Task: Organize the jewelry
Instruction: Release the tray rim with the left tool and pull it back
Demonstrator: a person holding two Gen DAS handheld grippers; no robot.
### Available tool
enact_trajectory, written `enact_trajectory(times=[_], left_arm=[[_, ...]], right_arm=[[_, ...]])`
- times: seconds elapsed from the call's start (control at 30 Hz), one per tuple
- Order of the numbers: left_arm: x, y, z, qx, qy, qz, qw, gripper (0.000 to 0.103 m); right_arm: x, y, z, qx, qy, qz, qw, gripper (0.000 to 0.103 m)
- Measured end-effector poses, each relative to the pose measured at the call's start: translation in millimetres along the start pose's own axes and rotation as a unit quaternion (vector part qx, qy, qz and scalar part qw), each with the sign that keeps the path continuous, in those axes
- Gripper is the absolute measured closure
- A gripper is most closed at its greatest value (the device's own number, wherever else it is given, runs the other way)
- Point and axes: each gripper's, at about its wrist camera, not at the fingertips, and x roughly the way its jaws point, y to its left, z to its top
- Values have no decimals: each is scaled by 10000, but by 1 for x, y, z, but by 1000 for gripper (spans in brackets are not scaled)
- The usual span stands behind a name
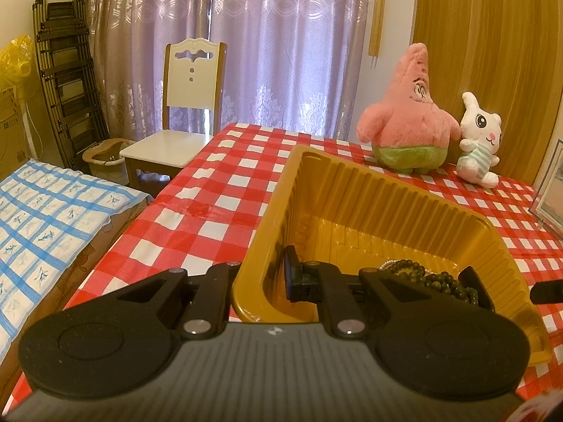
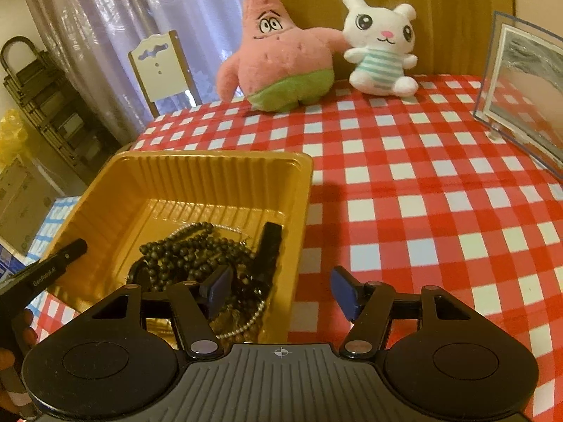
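Several dark beaded strands [image 2: 197,253], tangled

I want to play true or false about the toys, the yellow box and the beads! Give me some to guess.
1. The dark bead necklaces lie inside the gold plastic tray. True.
2. The pink starfish plush lies in the tray. False: it stands on the checkered tablecloth.
3. The white bunny plush wears a striped shirt. True.
4. The right gripper is squeezed shut. False: its fingers stand apart.
5. The tablecloth is blue and white. False: red and white.
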Motion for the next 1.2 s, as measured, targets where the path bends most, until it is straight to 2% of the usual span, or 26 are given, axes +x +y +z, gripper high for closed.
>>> enact_trajectory(times=[0.47,0.77,0.97,1.07,1.13,1.2], left_arm=[[-5,9,-9,-150,120,-93,9998,92],[3,32,-11,-548,249,-96,9981,89],[12,45,-22,-816,438,-224,9954,88],[15,51,-24,-931,431,-292,9943,83],[18,55,-24,-1010,485,-363,9930,72],[20,60,-25,-1115,570,-390,9914,67]], right_arm=[[3,-3,-15,51,169,65,9998,40],[-7,-12,-17,230,95,-46,9997,40],[-13,-12,-24,362,103,-110,9992,40],[-16,-10,-26,385,104,-126,9991,40],[-18,-8,-26,376,89,-154,9991,40],[-19,-6,-27,379,88,-163,9991,40]])
